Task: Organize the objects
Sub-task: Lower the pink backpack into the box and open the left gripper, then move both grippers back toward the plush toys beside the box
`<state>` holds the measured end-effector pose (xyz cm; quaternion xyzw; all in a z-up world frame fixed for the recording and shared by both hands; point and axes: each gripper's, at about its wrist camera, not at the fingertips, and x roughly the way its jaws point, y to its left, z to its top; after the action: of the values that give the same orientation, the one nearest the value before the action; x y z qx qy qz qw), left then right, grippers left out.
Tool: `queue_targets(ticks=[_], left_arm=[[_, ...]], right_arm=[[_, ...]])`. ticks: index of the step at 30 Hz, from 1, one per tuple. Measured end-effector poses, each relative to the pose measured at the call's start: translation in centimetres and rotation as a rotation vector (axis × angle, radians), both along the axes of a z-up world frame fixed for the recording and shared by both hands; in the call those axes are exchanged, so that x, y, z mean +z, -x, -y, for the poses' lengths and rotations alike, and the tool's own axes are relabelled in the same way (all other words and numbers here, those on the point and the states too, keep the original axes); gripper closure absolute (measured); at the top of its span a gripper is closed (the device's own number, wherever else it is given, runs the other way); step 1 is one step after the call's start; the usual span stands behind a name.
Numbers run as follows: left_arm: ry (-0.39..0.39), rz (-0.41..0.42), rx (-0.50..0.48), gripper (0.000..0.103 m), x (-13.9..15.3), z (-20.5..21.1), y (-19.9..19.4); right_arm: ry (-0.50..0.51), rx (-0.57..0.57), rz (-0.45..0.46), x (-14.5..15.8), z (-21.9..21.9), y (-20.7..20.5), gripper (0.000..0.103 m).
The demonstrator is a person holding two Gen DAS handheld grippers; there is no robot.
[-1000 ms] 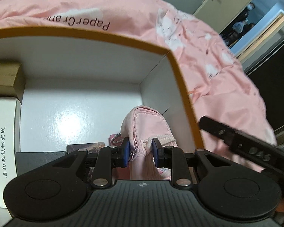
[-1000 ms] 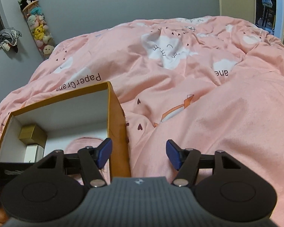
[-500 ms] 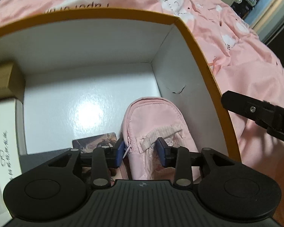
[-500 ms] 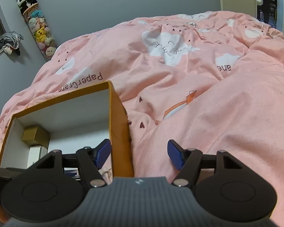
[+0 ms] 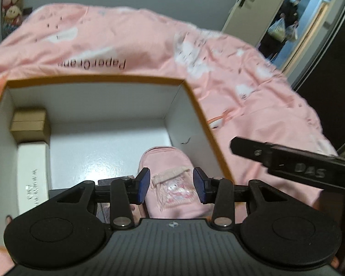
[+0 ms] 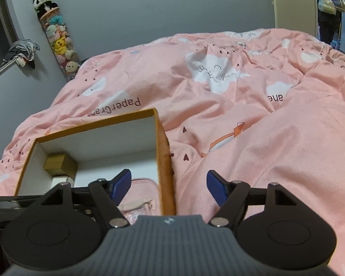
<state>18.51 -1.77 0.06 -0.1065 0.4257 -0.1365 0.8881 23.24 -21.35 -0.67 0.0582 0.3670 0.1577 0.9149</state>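
Lying inside the orange-rimmed box (image 5: 196,105), against its right wall: pink pouch (image 5: 170,161), with the left gripper (image 5: 171,182) hovering over it, jaws parted and clear of the fabric on both sides.
Sharing the box floor along the left wall are sitting a brown carton (image 5: 30,124) and a white printed box (image 5: 33,174); a dark flat item near the pouch is too hidden to name. Right gripper (image 6: 169,184) is straddling the box's right wall, jaws wide, gripping nothing, above the pink quilt (image 6: 241,115).
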Motion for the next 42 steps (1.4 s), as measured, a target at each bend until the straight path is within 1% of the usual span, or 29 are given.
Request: queue_targets(ticks=[4,8,10,14,17,21,22,23,24,27,31,32,34,36,37,38,39,42], left_arm=[[0.009,0.039,-0.003,0.056,1.4,-0.4,2.6],[-0.012,0.058,0.000,0.056,1.8,-0.7,5.1],[-0.020,0.058,-0.006,0.056,1.8,-0.9,6.4],[-0.014,0.033,-0.018,0.056,1.3,-1.3,8.2],[-0.008,-0.002,-0.012,0.056,0.4,-1.6,9.2],[-0.009,-0.073,-0.005,0.056,-1.1,-2.0,10.2],[-0.007,-0.089,-0.005,0.052,-1.5,-2.2,10.5],[-0.003,-0.105,-0.005,0.044,-1.8,-2.2,10.6],[0.003,-0.122,-0.007,0.041,-2.1,-2.3,10.6],[0.021,-0.181,-0.024,0.039,-3.5,-2.2,10.4],[0.022,-0.254,-0.030,0.038,-5.7,-1.8,9.9],[0.019,-0.252,-0.028,0.038,-6.2,-1.7,9.8],[0.006,-0.233,-0.025,0.038,-6.5,-1.5,9.7],[0.004,-0.218,-0.018,0.038,-6.6,-1.3,9.5],[0.000,-0.214,-0.016,0.038,-6.8,-1.2,9.2],[-0.012,-0.214,-0.012,0.038,-7.0,-1.0,9.1],[-0.028,-0.212,-0.009,0.038,-7.2,-0.9,8.9],[-0.091,-0.210,-0.005,0.038,-7.8,-0.3,8.7]], right_arm=[[-0.007,0.015,0.008,0.3,0.1,2.3,0.028],[-0.006,0.041,0.004,0.1,0.0,5.0,0.024],[0.008,0.061,0.000,-0.1,-0.2,6.2,0.024],[0.036,0.095,-0.022,-0.8,-0.5,8.3,0.024],[0.080,0.135,-0.073,-1.8,-0.9,9.2,0.024],[0.185,0.183,-0.171,-4.3,-1.5,9.8,0.024],[0.200,0.191,-0.193,-4.9,-1.5,9.9,0.024],[0.212,0.201,-0.210,-5.5,-1.5,10.1,0.024],[0.224,0.211,-0.220,-6.0,-1.5,10.2,0.024],[0.239,0.246,-0.229,-6.8,-1.8,10.4,0.024],[0.241,0.268,-0.267,-8.4,-2.0,10.0,0.024],[0.248,0.271,-0.276,-8.9,-2.0,9.9,0.026],[0.258,0.289,-0.285,-9.7,-2.3,9.8,0.033],[0.263,0.298,-0.317,-10.5,-2.4,9.7,0.057],[0.256,0.299,-0.335,-10.8,-2.3,9.5,0.063],[0.240,0.299,-0.353,-11.1,-2.2,9.3,0.072],[0.225,0.296,-0.364,-11.2,-1.9,9.2,0.075],[0.208,0.289,-0.369,-11.2,-1.6,9.1,0.075]])
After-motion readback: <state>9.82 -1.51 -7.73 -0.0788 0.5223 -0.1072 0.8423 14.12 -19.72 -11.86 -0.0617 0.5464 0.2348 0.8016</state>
